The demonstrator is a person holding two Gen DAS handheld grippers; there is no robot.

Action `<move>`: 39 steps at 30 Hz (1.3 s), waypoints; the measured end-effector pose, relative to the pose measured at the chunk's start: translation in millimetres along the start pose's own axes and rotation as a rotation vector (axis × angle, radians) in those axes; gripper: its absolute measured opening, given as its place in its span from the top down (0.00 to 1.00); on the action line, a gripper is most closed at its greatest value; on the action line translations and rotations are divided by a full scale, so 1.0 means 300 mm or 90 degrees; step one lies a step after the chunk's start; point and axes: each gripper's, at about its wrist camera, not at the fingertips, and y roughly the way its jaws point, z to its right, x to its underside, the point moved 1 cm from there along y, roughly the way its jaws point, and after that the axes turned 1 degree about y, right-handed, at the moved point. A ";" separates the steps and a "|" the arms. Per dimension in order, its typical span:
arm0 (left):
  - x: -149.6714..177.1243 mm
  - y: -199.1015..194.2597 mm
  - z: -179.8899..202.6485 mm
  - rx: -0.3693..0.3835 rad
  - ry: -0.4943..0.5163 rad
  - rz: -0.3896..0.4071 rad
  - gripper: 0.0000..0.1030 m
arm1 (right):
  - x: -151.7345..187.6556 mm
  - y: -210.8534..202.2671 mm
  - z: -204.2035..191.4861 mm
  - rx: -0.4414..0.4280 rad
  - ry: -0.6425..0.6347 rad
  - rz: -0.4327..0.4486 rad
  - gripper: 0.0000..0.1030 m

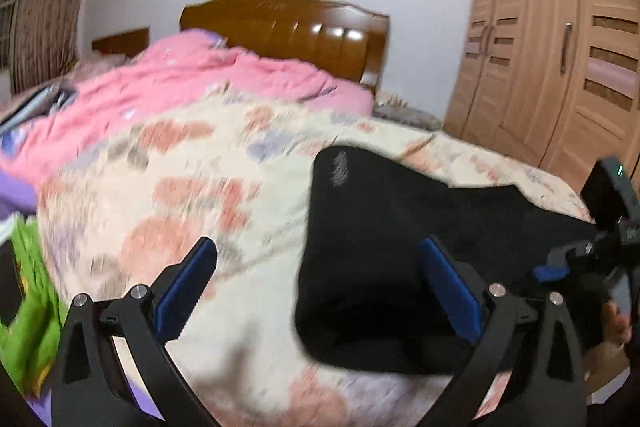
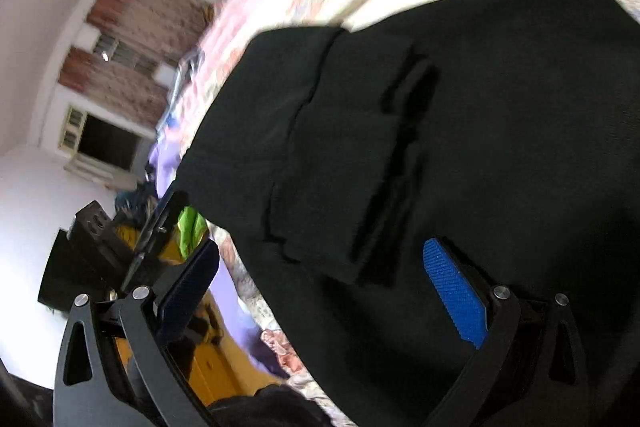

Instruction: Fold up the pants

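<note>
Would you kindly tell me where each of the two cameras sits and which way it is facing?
Left wrist view: sits on the left tongs, looking across the bed toward the headboard and wardrobe; its open fingers show, plus the right tongs at the right edge.
Right wrist view: sits on the right tongs, rolled sideways, looking down onto the black pants; its open fingers show, with the other device at lower left.
Shared: the black pants and the floral bedcover.
</note>
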 end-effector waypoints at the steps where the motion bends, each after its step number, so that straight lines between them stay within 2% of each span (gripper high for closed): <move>1: 0.033 -0.007 0.001 0.000 -0.001 -0.008 0.02 | -0.007 0.013 -0.017 0.021 -0.012 -0.009 0.04; 2: 0.054 0.004 -0.005 0.001 -0.004 -0.015 0.02 | -0.021 0.026 -0.040 0.034 -0.023 -0.016 0.04; 5: 0.102 -0.005 -0.011 0.014 -0.007 -0.015 0.02 | -0.056 0.057 -0.082 0.011 -0.020 -0.036 0.04; 8: 0.138 -0.009 -0.015 0.013 0.008 -0.022 0.02 | -0.077 0.078 -0.092 -0.009 -0.011 -0.025 0.07; 10: 0.151 -0.013 -0.010 0.004 0.018 -0.027 0.02 | -0.091 0.084 -0.058 -0.016 0.019 -0.008 0.23; 11: 0.159 -0.011 -0.012 0.003 0.021 -0.029 0.02 | -0.090 0.083 -0.041 -0.015 0.032 -0.002 0.37; 12: 0.165 -0.016 -0.012 0.001 0.022 -0.030 0.02 | -0.093 0.078 -0.022 -0.023 0.045 0.010 0.47; 13: 0.171 -0.020 -0.012 0.001 0.024 -0.031 0.02 | -0.091 0.067 -0.007 -0.045 0.053 0.026 0.51; 14: 0.177 -0.021 -0.014 0.003 0.028 -0.033 0.02 | -0.094 0.060 -0.002 -0.055 0.055 0.040 0.61; 15: 0.179 -0.022 -0.014 0.002 0.031 -0.035 0.02 | -0.088 0.047 0.002 -0.055 0.052 0.061 0.81; 18: 0.190 -0.007 -0.008 -0.017 0.054 -0.046 0.02 | -0.070 0.013 -0.013 -0.058 0.024 0.116 0.82; 23: 0.171 0.034 0.012 -0.035 0.078 -0.059 0.02 | -0.063 -0.060 -0.097 -0.049 -0.043 0.172 0.82; 28: 0.132 0.114 0.038 -0.131 0.119 -0.093 0.02 | -0.047 -0.184 -0.158 -0.063 -0.102 0.259 0.83; 30: 0.122 0.139 0.023 -0.136 0.100 -0.116 0.01 | -0.023 -0.249 -0.154 -0.063 -0.108 0.293 0.84; 32: 0.117 0.137 0.014 -0.135 0.084 -0.122 0.01 | 0.027 -0.342 -0.117 -0.049 -0.113 0.328 0.84; 34: 0.110 0.120 0.044 -0.152 0.116 -0.119 0.01 | 0.084 -0.400 -0.073 -0.022 -0.117 0.342 0.84; 35: 0.109 0.107 0.073 -0.155 0.147 -0.111 0.01 | 0.131 -0.419 -0.020 0.007 -0.106 0.342 0.84; 37: 0.110 0.095 0.127 -0.160 0.197 -0.103 0.01 | 0.192 -0.417 0.085 0.039 -0.063 0.324 0.84; 39: 0.125 0.107 0.175 -0.179 0.246 -0.102 0.01 | 0.256 -0.358 0.236 0.053 0.033 0.285 0.84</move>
